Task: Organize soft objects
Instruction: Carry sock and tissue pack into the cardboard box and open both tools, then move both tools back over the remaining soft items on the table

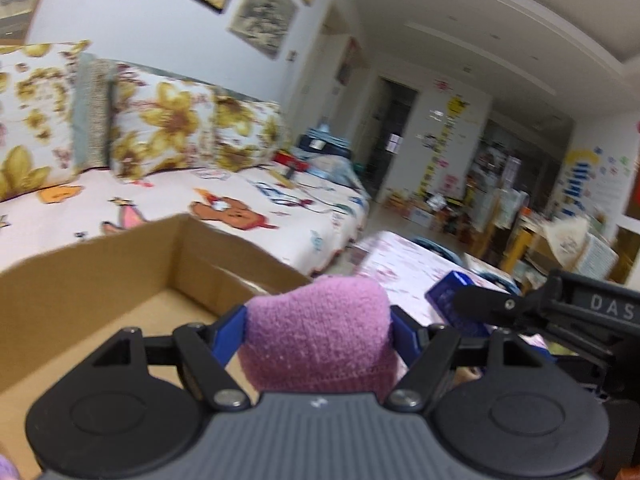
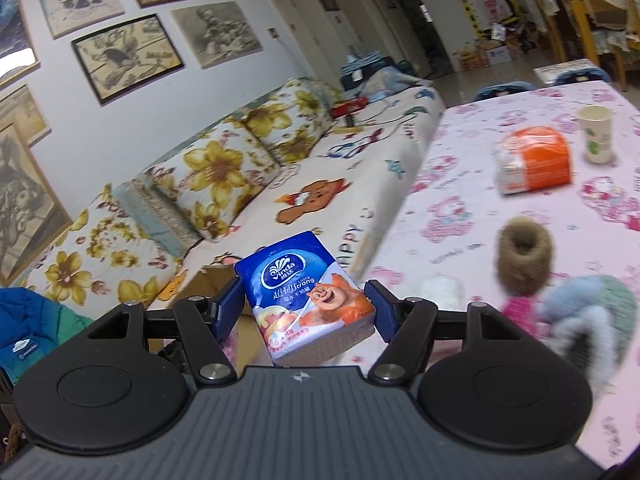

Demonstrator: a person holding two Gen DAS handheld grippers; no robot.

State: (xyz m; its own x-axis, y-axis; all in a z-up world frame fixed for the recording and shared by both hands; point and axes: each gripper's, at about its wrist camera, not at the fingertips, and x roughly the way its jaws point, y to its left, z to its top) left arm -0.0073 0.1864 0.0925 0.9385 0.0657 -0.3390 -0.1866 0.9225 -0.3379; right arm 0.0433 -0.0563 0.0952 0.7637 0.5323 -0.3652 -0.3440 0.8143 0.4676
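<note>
L gripper (image 1: 318,330) clamps pink knit sock (image 1: 318,336) btwn its blue pads, held above open cardboard box (image 1: 92,280). R gripper (image 2: 306,310) grips blue Vinda tissue pack (image 2: 308,300) w/ both pads, above the pink tablecloth (image 2: 460,208) edge nr sofa (image 2: 240,168).

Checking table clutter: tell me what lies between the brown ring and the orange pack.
Nothing: in the right wrist view, only bare pink tablecloth runs between the brown ring and the orange pack.

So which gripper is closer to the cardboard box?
Left. The left gripper, holding the purple sock, is right over the cardboard box. The right gripper, holding the tissue pack, is farther off.
</note>
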